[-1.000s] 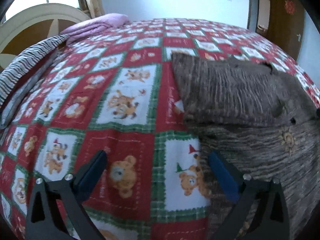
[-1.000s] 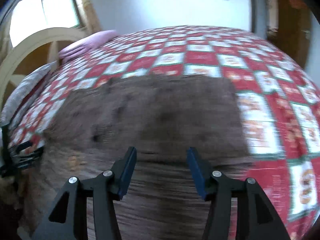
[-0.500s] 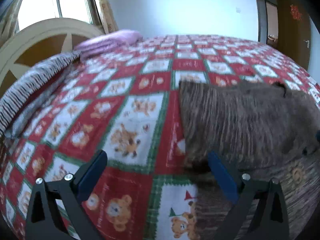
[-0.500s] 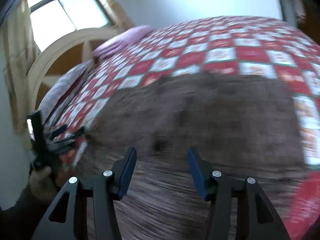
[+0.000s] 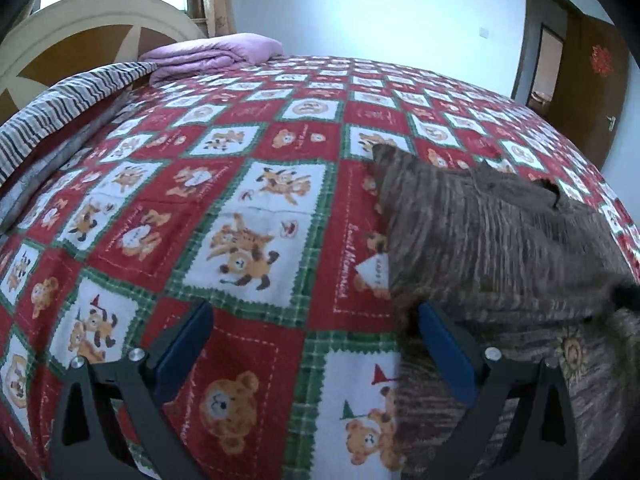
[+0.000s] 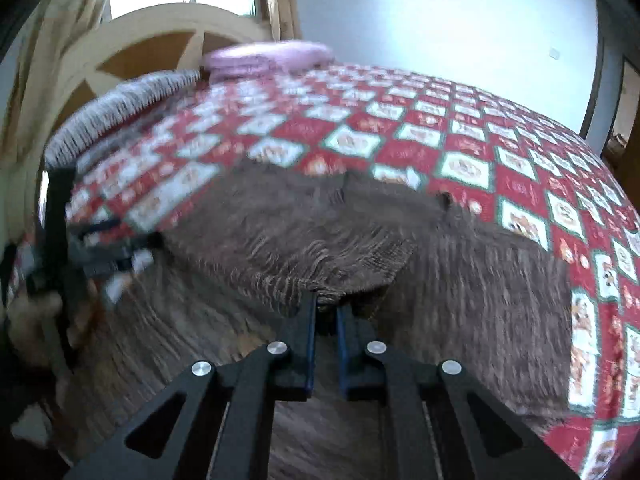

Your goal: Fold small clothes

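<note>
Folding: a brown knit garment is laid flat on the bed, near the edge closest to the cameras, with one part already turned over onto the body.
Folded part: a flap lies across the upper left of the garment; its free corner is bunched at the tip of the right tongs.
Right tongs: the jaws have just been closing and are now nearly together, with a pinch of the flap's edge caught between the pads; the fabric is puckered there, so it is judged to be gripped, not merely touched.
Reason for the grip: the corner is probably held so that the flap can be carried further or its edge squared.
Left tongs: the jaws stand wide apart and nothing is held; the right-hand pad sits at the garment's left edge, beside the fold, while the other pad is over the bare bedspread.
Reason for the placing: the open tongs are judged to be set there to take or steady the left edge while the other side is worked.
Bedspread: red and green checks with bear pictures, spread smooth, which gives a flat surface for folding.
Beyond: a folded lilac blanket and a striped cloth are kept by the headboard, well apart from the garment.
Risk: the thick knit may slip from so small a pinch.
</note>
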A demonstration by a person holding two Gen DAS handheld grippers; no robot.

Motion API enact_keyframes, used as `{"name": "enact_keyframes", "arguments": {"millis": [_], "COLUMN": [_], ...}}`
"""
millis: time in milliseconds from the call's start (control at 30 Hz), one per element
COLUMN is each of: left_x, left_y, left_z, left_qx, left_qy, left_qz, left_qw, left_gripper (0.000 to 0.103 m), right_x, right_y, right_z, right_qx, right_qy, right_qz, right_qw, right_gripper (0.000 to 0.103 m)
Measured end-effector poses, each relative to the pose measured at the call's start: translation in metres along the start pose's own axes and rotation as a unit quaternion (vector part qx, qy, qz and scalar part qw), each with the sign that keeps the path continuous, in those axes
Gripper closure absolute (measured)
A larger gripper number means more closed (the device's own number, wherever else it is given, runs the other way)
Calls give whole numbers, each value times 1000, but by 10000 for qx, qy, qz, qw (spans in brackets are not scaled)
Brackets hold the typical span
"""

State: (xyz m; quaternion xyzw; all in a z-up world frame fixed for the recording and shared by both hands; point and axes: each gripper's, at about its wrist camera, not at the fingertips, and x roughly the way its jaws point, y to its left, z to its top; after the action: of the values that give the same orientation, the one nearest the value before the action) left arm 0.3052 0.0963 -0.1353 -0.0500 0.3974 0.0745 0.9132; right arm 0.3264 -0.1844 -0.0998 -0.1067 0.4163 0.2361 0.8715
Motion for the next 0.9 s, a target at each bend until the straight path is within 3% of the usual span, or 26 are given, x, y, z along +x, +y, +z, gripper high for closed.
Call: {"name": "enact_keyframes", "arguments": {"millis": [100,167,200,233,367,467,533,600,767,833,900], "left_x": [-4,-9,-12,-15,-16,-2,8,16,27,29,25], "left_y": [-4,-6,-7,-7,-14,-30,-40,-45,-36,-33,-34], "left_z": [-1,0,3,7,30,39,38,33,27,29,30], "left_qx": [173,321,385,411,429,650,780,847,578,466,462], "left_qy": [44,-46,-112,-171,-381,-363,-301,-201,67,164,163], "left_qz": [43,142,200,232,355,501,614,686,1044,1123,1126], "left_qw": [9998,9994,9990,9987,9977,9960,9946,9938,9928,9924,9924], "left_gripper": [0,0,0,0,0,0,0,0,0,0,0], "right_x": [22,13,9,2,6,45,73,71,51,66,87], "right_y": [-12,-24,-30,-41,-65,-72,-73,-67,-53,-67,-82], "right_z": [-23,-24,-23,-20,3,28,36,43,56,55,49], "right_qx": [78,415,580,865,1359,1628,1632,1452,848,966,1233], "right_qy": [409,195,158,-11,-130,126,298,94,-487,-349,94], "right_qz": [18,38,31,174,350,475,222,178,-597,-626,-473], "right_qw": [9991,9989,9982,9961,9900,9854,9859,9892,9934,9927,9912], "right_gripper": [93,73,55,47,47,51,86,96,97,96,87]}}
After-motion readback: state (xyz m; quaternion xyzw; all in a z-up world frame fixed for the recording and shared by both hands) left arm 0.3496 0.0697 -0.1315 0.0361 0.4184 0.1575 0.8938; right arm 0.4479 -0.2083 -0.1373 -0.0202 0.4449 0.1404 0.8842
